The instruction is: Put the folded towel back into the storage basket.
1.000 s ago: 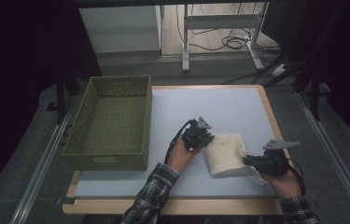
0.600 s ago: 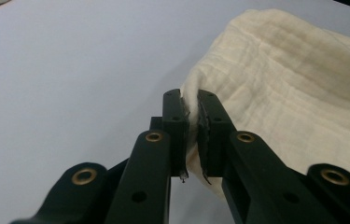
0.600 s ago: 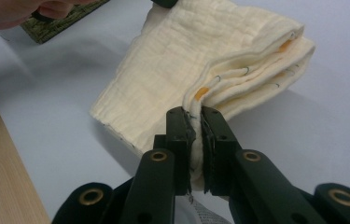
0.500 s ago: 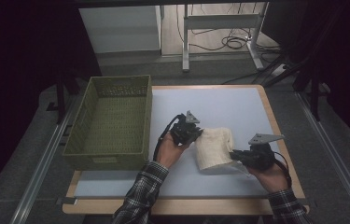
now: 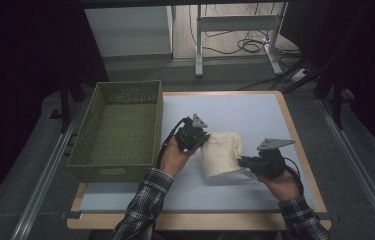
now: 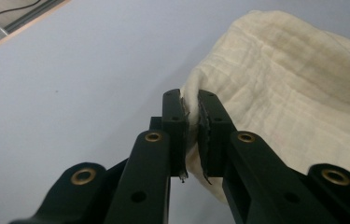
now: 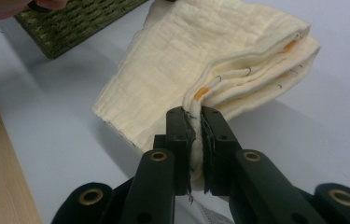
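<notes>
Tools (image 5: 206, 141) (image 5: 241, 162): 2; cloth (image 5: 221, 152): 1; basket (image 5: 117, 164): 1.

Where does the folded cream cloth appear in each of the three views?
High view: folded cream cloth at centre, between both hands.
Left gripper view: cloth upper right, its edge clamped.
Right gripper view: cloth top centre, its edge clamped.
Shared landmark: the pale blue mat.

My left tool (image 6: 190, 116) and right tool (image 7: 196, 128), matt black plastic with brass-coloured rivets, pinch a soft, crinkled cream cloth (image 5: 222, 152). The table (image 5: 255, 112) is smooth, matt pale grey, edged in wood; the basket (image 5: 120, 127) is coarse green weave.
</notes>
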